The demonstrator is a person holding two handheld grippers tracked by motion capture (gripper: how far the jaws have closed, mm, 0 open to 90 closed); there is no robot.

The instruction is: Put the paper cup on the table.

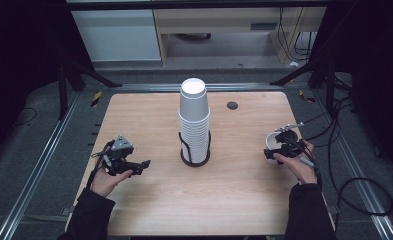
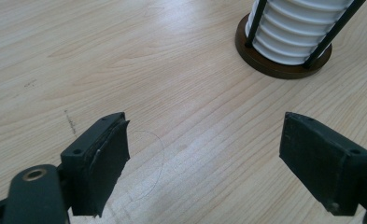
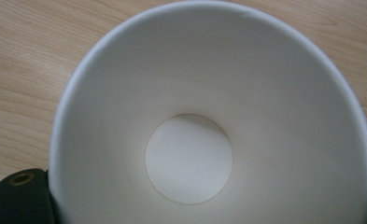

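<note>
Right hand-held gripper (image 1: 279, 148) carries one cup (image 1: 272, 141); left hand-held gripper (image 1: 134, 166) waits empty.

In the right gripper view the cup (image 3: 190, 158) sits mouth toward the camera, right up against it, so the jaws appear closed on its wall, though the pads themselves are hidden. In the high view it hangs near the counter's (image 1: 244, 200) right edge, well apart from the stack (image 1: 194, 125). The left hand-held gripper (image 2: 204, 154) has its jaws spread wide over bare wood, gripping nothing, aimed toward the holder (image 2: 284, 65). The stack stands inverted in that wire holder at the counter's centre, between the two hands, probably so either hand can reach it and single cups can be lifted off or added.
</note>
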